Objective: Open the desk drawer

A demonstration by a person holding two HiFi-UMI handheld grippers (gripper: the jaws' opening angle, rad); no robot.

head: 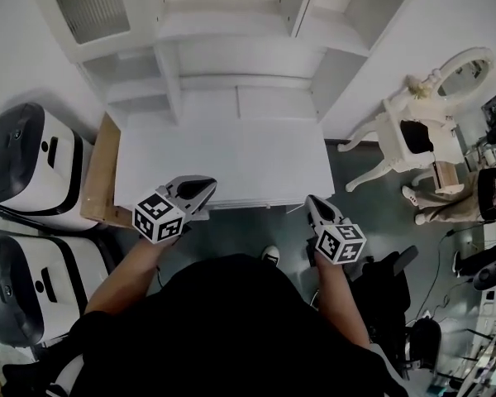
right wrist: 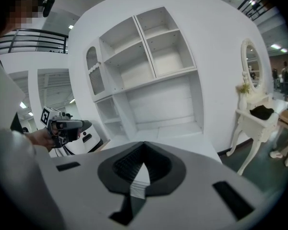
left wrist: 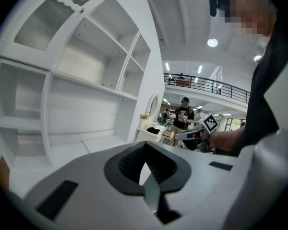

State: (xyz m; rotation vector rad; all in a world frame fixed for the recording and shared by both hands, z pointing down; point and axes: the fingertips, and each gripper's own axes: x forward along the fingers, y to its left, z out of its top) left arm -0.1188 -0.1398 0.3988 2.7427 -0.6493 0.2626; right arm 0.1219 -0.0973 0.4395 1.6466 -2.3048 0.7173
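The white desk [head: 231, 160] with a shelved hutch [head: 231, 56] stands in front of me. Its drawer front shows only as a thin strip [head: 256, 204] under the front edge, and I see no handle. My left gripper [head: 208, 188] hovers over the desk's front left part, shut and empty [left wrist: 145, 145]. At the front right corner my right gripper [head: 312, 202] sits just off the edge, also shut with nothing in it [right wrist: 144, 145]. Both point toward the hutch, and neither touches the drawer.
Two white-and-black machines [head: 25, 172] and a wooden panel [head: 103, 172] flank the desk's left side. A white dressing table with an oval mirror [head: 422, 131] stands to the right. A black chair [head: 388, 284] is at my right. A person [left wrist: 184, 116] stands in the background.
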